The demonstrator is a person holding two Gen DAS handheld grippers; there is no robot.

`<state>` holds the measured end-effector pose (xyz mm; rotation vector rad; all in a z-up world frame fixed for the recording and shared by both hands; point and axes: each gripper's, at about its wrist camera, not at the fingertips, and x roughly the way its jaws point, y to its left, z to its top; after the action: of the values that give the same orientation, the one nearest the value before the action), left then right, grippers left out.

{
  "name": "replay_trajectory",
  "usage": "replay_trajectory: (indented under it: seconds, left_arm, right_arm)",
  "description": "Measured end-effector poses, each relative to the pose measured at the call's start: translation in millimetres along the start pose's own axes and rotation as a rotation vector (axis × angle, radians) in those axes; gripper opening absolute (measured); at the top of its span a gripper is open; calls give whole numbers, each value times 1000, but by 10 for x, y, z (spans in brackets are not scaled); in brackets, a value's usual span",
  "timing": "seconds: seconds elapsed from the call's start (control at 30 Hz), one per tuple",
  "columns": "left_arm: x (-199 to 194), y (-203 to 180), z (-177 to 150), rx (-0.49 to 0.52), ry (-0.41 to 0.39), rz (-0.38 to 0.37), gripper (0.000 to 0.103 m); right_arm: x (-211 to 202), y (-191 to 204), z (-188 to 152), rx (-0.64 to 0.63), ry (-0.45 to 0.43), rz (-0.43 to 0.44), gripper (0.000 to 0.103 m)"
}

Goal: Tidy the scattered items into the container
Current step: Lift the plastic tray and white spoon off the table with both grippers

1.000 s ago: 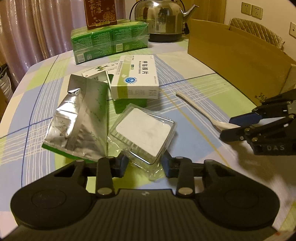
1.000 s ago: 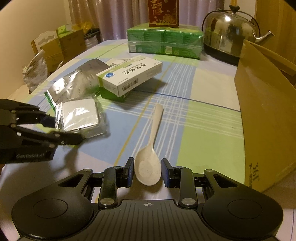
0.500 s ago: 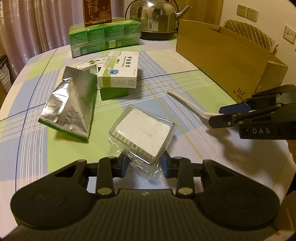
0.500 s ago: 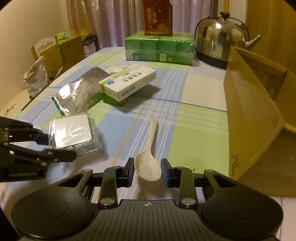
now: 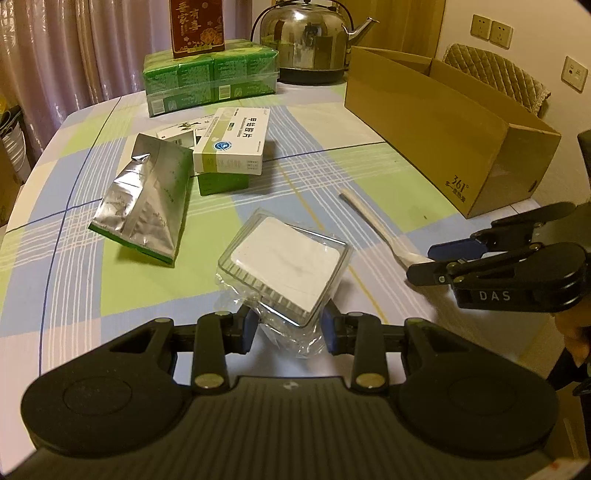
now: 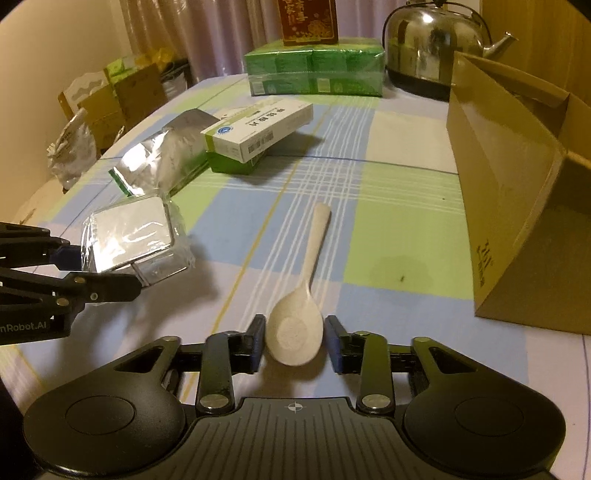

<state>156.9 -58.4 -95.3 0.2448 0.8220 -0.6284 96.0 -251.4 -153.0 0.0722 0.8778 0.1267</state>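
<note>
My left gripper (image 5: 289, 328) is shut on a clear plastic box (image 5: 284, 264) with a white block inside and holds it above the table; it also shows in the right wrist view (image 6: 129, 236). My right gripper (image 6: 295, 345) is shut on the bowl of a white spoon (image 6: 299, 317), lifted off the cloth; its handle shows in the left wrist view (image 5: 373, 225). The open cardboard box (image 5: 443, 122) stands at the right, also in the right wrist view (image 6: 517, 184). A silver foil pouch (image 5: 147, 199) and a white medicine box (image 5: 232, 142) on a green box lie on the table.
A steel kettle (image 5: 306, 40), a shrink-wrapped green pack (image 5: 210, 79) and a red carton (image 5: 197, 24) stand at the back. The table has a checked cloth (image 5: 74, 295). Boxes and a bag (image 6: 74, 147) sit beyond the table's left edge.
Both grippers have lifted and drawn back from the table, the left with the plastic box, the right with the spoon. The other items have not moved.
</note>
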Motion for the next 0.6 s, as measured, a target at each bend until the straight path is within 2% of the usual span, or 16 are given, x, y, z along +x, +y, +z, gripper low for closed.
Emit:
replay_trajectory:
  seconds: [0.1, 0.47, 0.5, 0.57, 0.6]
  left_arm:
    - [7, 11, -6, -5, 2, 0, 30]
    - [78, 67, -9, -24, 10, 5, 30]
    - [83, 69, -8, -26, 11, 5, 30]
    - [88, 71, -6, -29, 11, 3, 30]
    - [88, 70, -6, -29, 11, 3, 30]
  right_arm:
    - [1, 20, -14, 11, -16, 8, 45]
    - [72, 127, -30, -19, -42, -69, 44]
    - [72, 129, -33, -19, -44, -74, 42]
    - [67, 133, -40, -23, -46, -89, 30]
    - [63, 132, -41, -22, -45, -89, 30]
